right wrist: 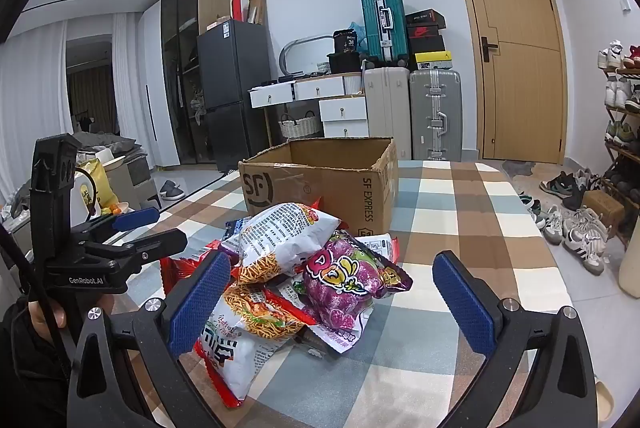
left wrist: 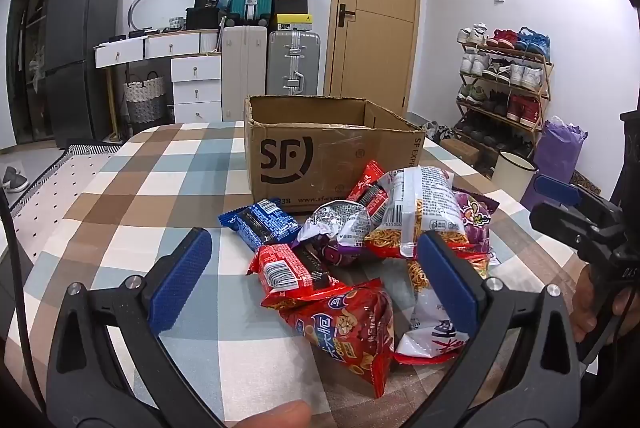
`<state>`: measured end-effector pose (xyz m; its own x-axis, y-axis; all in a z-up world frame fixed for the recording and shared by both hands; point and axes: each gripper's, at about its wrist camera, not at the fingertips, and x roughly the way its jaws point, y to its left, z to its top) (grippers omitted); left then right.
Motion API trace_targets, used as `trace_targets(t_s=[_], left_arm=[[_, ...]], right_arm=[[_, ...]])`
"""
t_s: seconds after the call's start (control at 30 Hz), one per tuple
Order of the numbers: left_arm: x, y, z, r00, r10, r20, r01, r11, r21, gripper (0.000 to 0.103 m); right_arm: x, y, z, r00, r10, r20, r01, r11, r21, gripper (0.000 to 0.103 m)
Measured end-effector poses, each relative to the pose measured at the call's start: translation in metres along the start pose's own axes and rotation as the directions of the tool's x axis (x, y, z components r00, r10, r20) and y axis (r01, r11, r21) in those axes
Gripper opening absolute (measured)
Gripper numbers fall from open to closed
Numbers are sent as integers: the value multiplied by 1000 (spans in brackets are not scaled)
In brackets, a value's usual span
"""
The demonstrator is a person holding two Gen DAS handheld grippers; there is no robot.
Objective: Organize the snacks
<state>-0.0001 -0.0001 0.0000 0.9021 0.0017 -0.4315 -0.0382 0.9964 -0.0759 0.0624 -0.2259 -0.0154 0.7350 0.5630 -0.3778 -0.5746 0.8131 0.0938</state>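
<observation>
Your left gripper (left wrist: 316,276) & right gripper (right wrist: 332,302): jaws wide apart, holding nothing. Snack packets (right wrist: 280,268) piled, crinkly red/white/purple/blue, touching open cardboard box (left wrist: 320,148).

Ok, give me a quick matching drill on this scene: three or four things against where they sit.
Things:
1. brown cardboard box
2. blue snack packet
3. purple snack bag
4. red snack bag with cartoon print

Places:
a. right side of the pile
b. pile's left edge
c. behind the pile
d. front, nearest the left gripper

Pairs: 1-c, 2-b, 3-a, 4-d
</observation>
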Motion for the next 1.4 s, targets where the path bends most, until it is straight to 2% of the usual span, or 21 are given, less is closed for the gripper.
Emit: trace_targets(t_s=[1.4], left_arm=[[0, 0, 0, 1000, -5, -7, 5, 1000, -13, 102]], right_arm=[[1, 0, 0, 1000, 1, 3, -1, 1000, 2, 103]])
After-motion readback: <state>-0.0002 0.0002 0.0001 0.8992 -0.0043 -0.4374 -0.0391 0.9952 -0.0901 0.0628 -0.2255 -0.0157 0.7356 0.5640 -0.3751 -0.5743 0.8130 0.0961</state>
